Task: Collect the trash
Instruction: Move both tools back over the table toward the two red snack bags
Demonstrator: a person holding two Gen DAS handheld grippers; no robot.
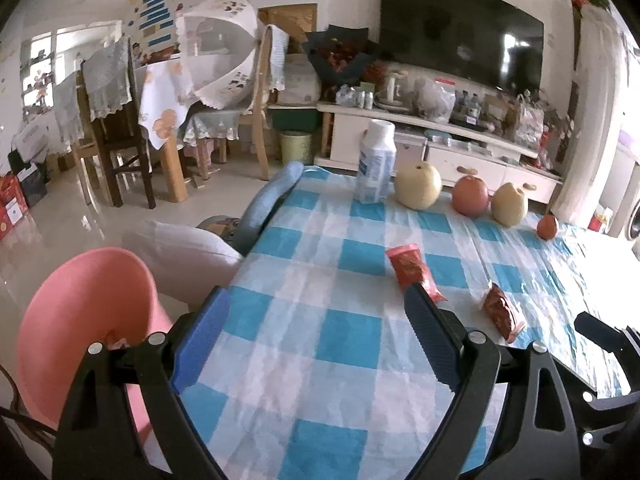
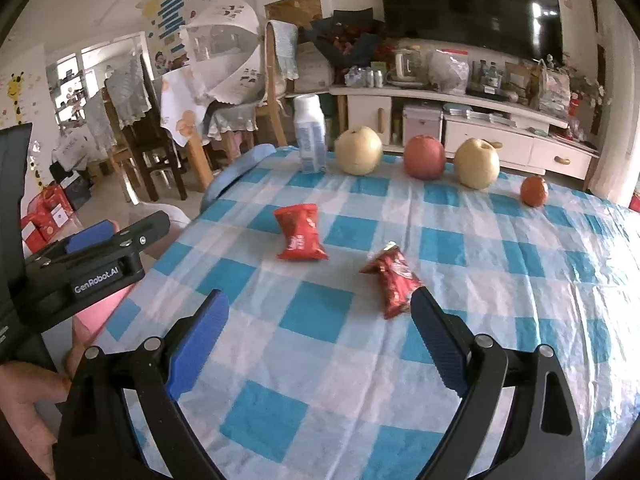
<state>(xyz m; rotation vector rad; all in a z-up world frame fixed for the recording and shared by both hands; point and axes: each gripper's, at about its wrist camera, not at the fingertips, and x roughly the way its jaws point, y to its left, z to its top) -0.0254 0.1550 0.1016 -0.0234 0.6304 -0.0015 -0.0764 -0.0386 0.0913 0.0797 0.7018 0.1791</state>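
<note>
1. Right gripper (image 2: pixel 318 342) released, jaws wide, empty, over the checked tablecloth (image 2: pixel 500 280).
2. Left gripper (image 1: pixel 316 340) likewise gaping, empty.
3. Near red wrapper (image 2: pixel 394 280) just ahead of right finger, long axis running away leftward.
4. Second red wrapper (image 2: pixel 299 233) beyond, roughly upright.
5. Bottle (image 2: pixel 310 136) and fruit (image 2: pixel 358 151) line far edge; pink bin (image 1: pixel 88 320) left of table.

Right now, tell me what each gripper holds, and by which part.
Nothing is held. The left gripper and right gripper both stand open above the checked tablecloth, with the two red wrappers lying untouched.
</note>
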